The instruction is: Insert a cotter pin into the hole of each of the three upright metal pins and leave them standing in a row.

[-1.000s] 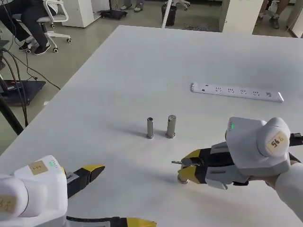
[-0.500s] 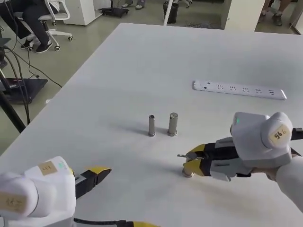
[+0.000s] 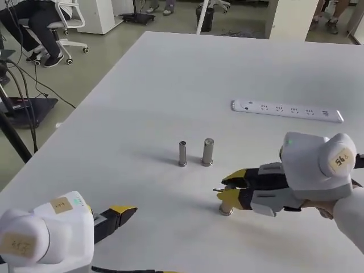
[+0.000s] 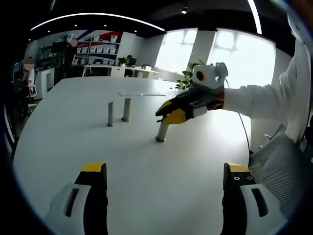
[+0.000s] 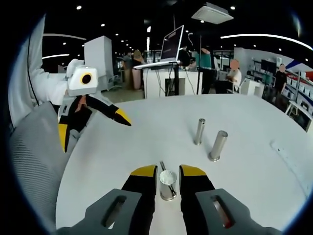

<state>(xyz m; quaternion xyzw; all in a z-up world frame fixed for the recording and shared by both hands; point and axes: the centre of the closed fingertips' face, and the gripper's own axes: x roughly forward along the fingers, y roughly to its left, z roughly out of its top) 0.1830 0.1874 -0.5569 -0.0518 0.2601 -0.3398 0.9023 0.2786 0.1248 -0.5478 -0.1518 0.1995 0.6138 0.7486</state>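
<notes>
Two steel pins (image 3: pixel 182 153) (image 3: pixel 207 152) stand upright side by side mid-table. A third pin (image 3: pixel 226 208) stands nearer to me, with a thin cotter pin (image 3: pixel 217 189) poking out of its top toward the left. My right gripper (image 3: pixel 230 186) is open, its yellow jaws parted on either side of that pin's top (image 5: pixel 167 178); the cotter pin (image 5: pixel 163 166) lies between them. My left gripper (image 3: pixel 123 214) hovers low at the near left, open wide and holding nothing (image 4: pixel 164 169). From there the third pin (image 4: pixel 161 132) is seen under the right gripper (image 4: pixel 171 111).
A white power strip (image 3: pixel 286 110) lies on the white table (image 3: pixel 142 102) beyond the pins at the right. A person sits on an office chair (image 3: pixel 62 20) off the far left corner. Cables and a stand base (image 3: pixel 25 108) are on the floor left of the table.
My right gripper's jaws have parted from the cotter pin, which stays in the third pin's top. The left gripper has barely shifted.
</notes>
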